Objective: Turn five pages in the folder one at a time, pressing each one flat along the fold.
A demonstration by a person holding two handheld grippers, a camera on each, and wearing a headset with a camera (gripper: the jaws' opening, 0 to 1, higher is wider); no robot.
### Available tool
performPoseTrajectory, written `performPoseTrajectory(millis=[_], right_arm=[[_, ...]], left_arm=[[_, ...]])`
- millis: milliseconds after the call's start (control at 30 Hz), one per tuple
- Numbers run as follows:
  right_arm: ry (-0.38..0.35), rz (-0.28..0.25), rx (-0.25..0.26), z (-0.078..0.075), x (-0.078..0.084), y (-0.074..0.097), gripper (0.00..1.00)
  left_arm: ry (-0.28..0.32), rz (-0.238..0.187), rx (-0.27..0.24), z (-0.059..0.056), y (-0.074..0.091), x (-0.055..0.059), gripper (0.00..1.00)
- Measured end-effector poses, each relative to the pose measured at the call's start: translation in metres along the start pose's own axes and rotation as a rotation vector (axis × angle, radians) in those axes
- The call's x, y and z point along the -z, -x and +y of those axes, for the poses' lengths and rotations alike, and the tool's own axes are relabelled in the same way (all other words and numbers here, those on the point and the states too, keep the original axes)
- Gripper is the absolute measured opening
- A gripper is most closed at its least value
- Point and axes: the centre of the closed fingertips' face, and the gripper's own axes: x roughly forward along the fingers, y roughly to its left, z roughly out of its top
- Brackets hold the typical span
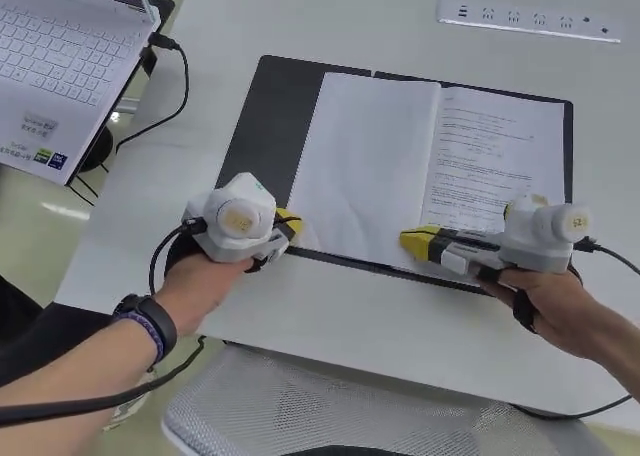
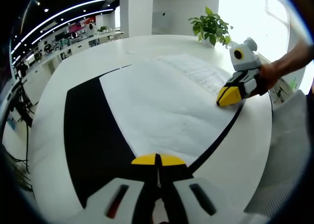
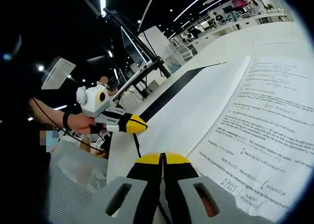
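The black folder lies open on the white table. Its left page is blank and its right page is printed. My left gripper is shut with nothing in it, its yellow tips at the blank page's near left corner. My right gripper is shut too, its tips resting on the bottom edge near the fold. In the right gripper view its own tips sit at the edge of the printed page, with the left gripper beyond. The right gripper appears across the paper in the left gripper view.
A white laptop sits at the far left with a black cable running along the table. A power strip lies at the back right. A mesh chair stands below the table's near edge. A plant stands beyond the table.
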Motion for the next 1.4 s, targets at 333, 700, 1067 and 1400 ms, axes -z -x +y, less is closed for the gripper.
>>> performPoseTrajectory(millis=[333, 700, 1067, 1400], right_arm=[[-0.025, 0.000, -0.023, 0.012, 0.014, 0.003, 0.00], [-0.033, 0.006, -0.031, 0.016, 0.015, 0.003, 0.00], [-0.069, 0.020, -0.024, 0.016, 0.015, 0.004, 0.00], [-0.096, 0.019, -0.015, 0.025, 0.015, 0.010, 0.09]], left_arm=[[-0.002, 0.000, -0.001, 0.000, 0.000, -0.001, 0.00], [-0.004, 0.002, -0.002, -0.001, 0.000, -0.001, 0.00], [0.018, 0.001, 0.017, -0.004, 0.001, 0.000, 0.04], [0.025, 0.016, 0.052, -0.014, 0.003, -0.001, 0.16]])
